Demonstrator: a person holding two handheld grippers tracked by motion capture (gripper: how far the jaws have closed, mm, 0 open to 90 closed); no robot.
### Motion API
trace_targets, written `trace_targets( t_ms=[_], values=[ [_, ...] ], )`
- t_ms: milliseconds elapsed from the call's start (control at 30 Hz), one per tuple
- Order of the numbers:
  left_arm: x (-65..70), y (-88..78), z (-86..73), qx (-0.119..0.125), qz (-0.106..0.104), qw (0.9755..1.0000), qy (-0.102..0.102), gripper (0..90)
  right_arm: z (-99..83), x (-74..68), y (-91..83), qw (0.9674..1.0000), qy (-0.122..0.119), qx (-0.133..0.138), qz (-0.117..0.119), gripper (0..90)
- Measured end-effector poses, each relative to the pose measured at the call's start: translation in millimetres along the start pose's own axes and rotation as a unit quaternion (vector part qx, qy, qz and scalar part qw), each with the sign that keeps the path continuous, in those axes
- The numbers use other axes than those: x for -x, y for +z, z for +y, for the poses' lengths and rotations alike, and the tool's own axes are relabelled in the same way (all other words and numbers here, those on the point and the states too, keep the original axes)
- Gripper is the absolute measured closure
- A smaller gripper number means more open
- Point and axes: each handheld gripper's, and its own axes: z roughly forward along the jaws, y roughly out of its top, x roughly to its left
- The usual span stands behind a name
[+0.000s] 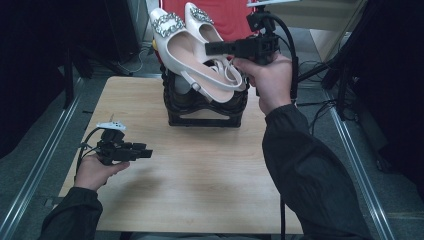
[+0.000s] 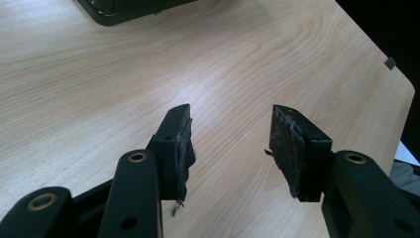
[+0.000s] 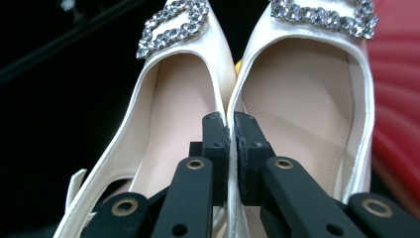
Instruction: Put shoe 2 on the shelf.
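Shiny white shoes with sparkly buckles [image 1: 185, 45] | right gripper [image 3: 231, 124] pinches both inner sides, high, far over black plastic rack [image 1: 205, 107] | left gripper [image 2: 230, 144] open, empty, near left, wooden table [image 1: 200, 170] | step: probably lifting shoes; next: a steady carry.
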Motion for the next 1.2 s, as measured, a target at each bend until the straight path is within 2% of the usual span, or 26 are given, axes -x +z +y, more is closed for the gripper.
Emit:
trace_targets(
  t_ms=[200,433,500,667,733,900,1200],
  values=[
    [-0.1,2.0,0.7,-0.002,-0.002,1.0000,0.005,51.0,15.6,9.1,2.7,0.9989,0.023,0.034,-0.025,86.8],
    [1.0,6.1,3.5,-0.009,-0.009,0.9998,0.012,50.2,28.1,24.2,2.0,0.9952,0.056,0.061,-0.052,86.8],
    [1.7,8.1,4.8,-0.010,-0.013,0.9998,0.013,50.1,32.7,27.9,2.5,0.9935,0.059,0.069,-0.069,86.8],
    [3.8,13.8,7.9,-0.017,-0.018,0.9994,0.022,50.2,46.3,35.7,3.3,0.9886,0.077,0.092,-0.091,86.7],
    [4.5,16.1,9.4,-0.019,-0.022,0.9992,0.026,50.2,51.3,37.8,4.3,0.9867,0.078,0.102,-0.100,86.7],
    [4.7,20.5,12.6,-0.025,-0.030,0.9988,0.031,50.3,58.1,45.9,10.5,0.9789,0.094,0.128,-0.128,86.7],
    [7.4,25.0,17.1,-0.027,-0.040,0.9982,0.036,50.5,63.8,59.8,26.8,0.9707,0.110,0.133,-0.167,86.6]
  ],
)
